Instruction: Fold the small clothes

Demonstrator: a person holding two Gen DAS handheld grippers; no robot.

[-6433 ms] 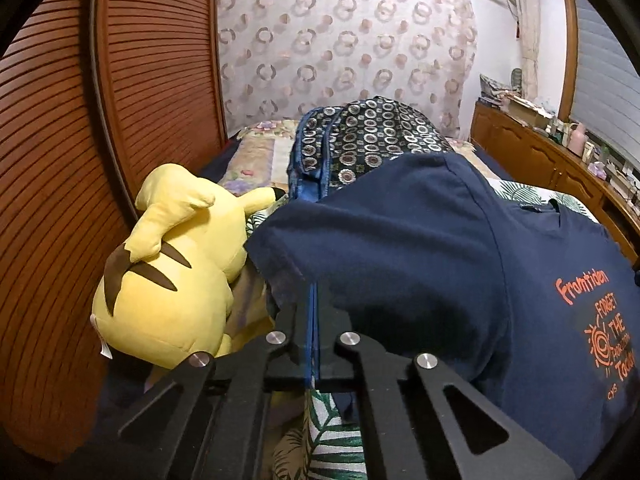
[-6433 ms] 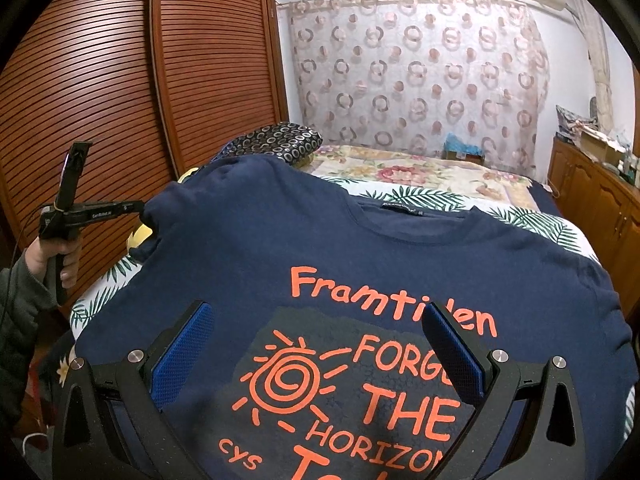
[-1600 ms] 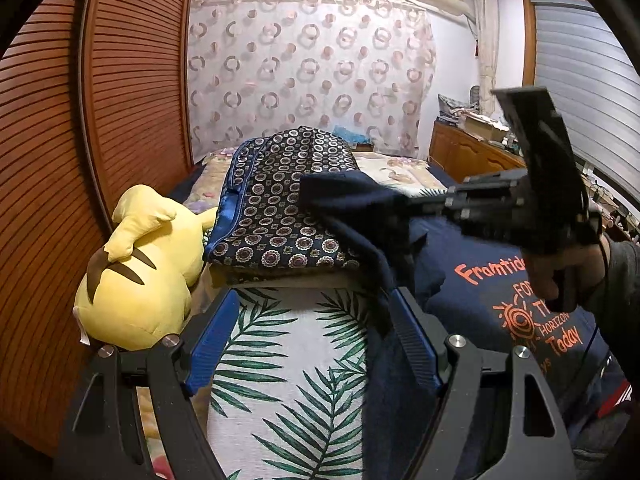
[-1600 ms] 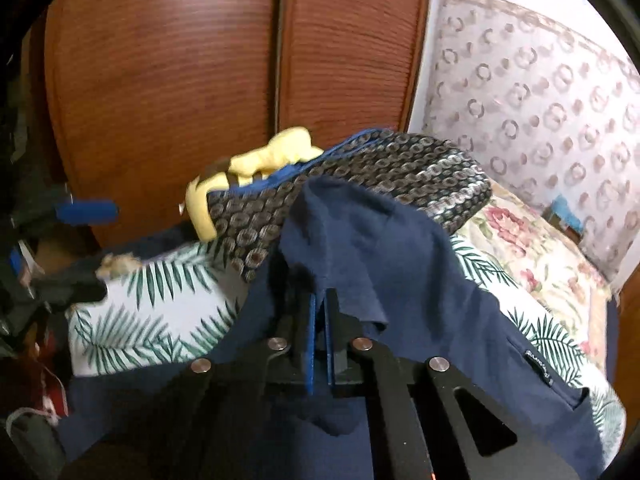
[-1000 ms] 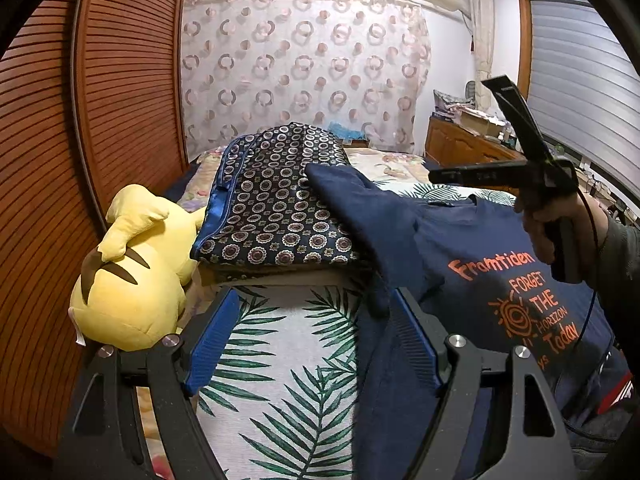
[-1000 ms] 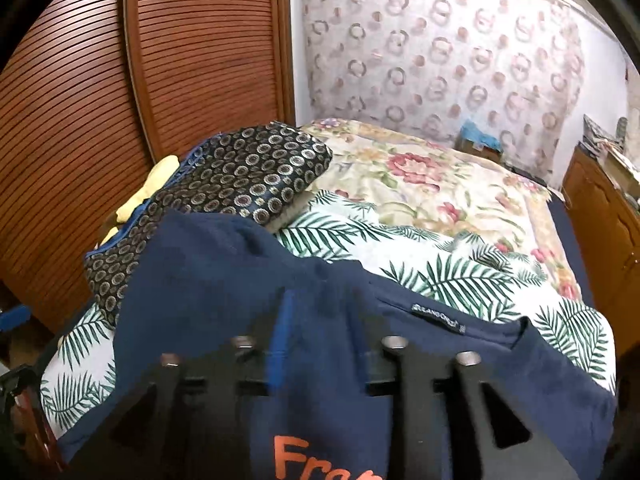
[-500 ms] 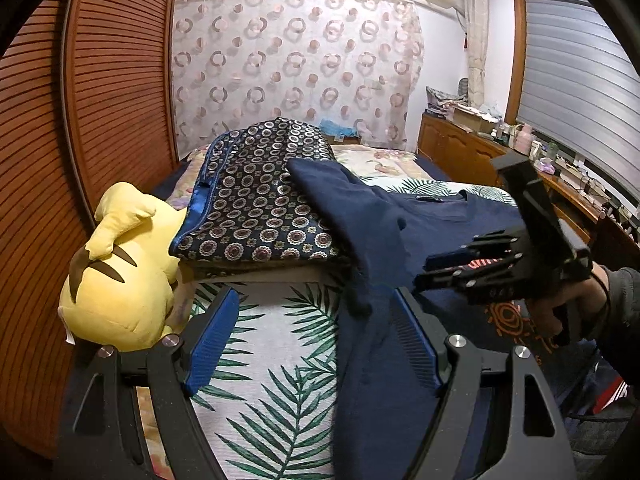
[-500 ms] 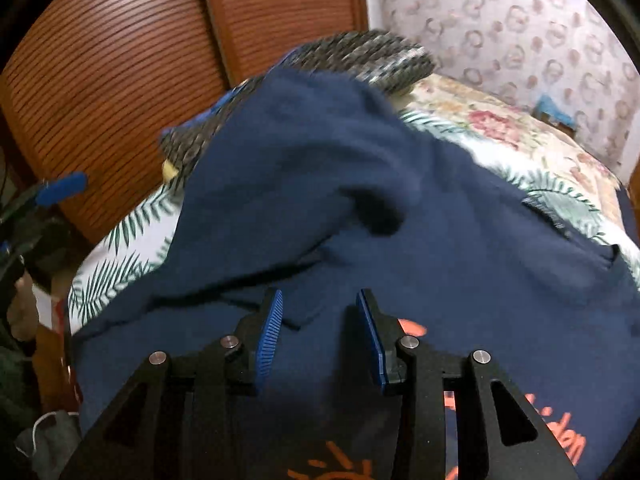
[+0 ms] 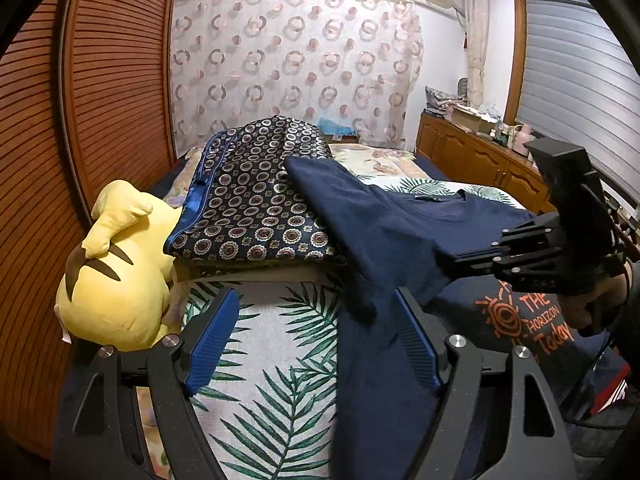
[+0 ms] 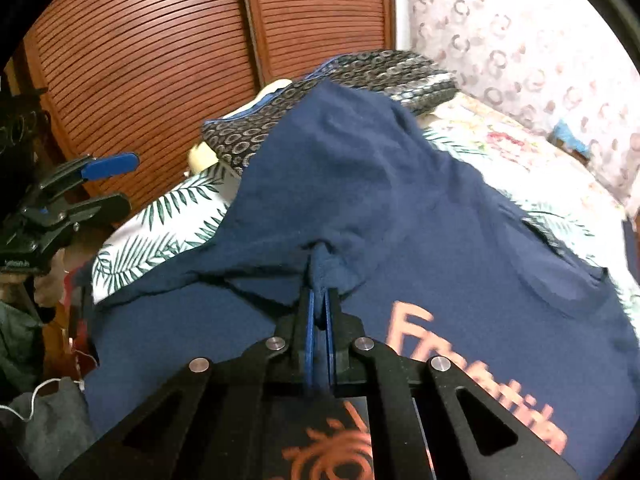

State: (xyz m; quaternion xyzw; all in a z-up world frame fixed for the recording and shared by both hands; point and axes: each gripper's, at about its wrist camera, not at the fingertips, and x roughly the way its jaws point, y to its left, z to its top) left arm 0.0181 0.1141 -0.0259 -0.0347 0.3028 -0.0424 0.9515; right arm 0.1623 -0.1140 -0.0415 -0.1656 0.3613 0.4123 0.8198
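Navy T-shirt [image 9: 400, 232] lies face up on the palm-leaf bedspread [image 9: 272, 364], its left sleeve draped up over the circle-print folded blanket [image 9: 256, 200].

Left wrist view: my left gripper [image 9: 316, 340] hangs with its jaws wide apart and nothing in them. Bare bedspread shows between the blue pads [image 9: 212, 336], and the shirt's left edge lies just by the right-hand pad. Yellow plush toy [image 9: 116, 272] lies by the wardrobe door [image 9: 80, 120]. My right gripper [image 9: 460, 258] is nosed down into the shirt near the orange print.

Right wrist view: the right gripper [image 10: 318, 312] has just been closing, and its jaws are now pinched tight on a bunched fold of navy cloth at the base of that sleeve. Left gripper [image 10: 108, 184] waits, open, off the bed's corner.

My read: this is the sleeve-fold step, with the grasp just made. Next I should carry the pinch inward across the chest, with the left taking the lower side edge so the fold runs straight.
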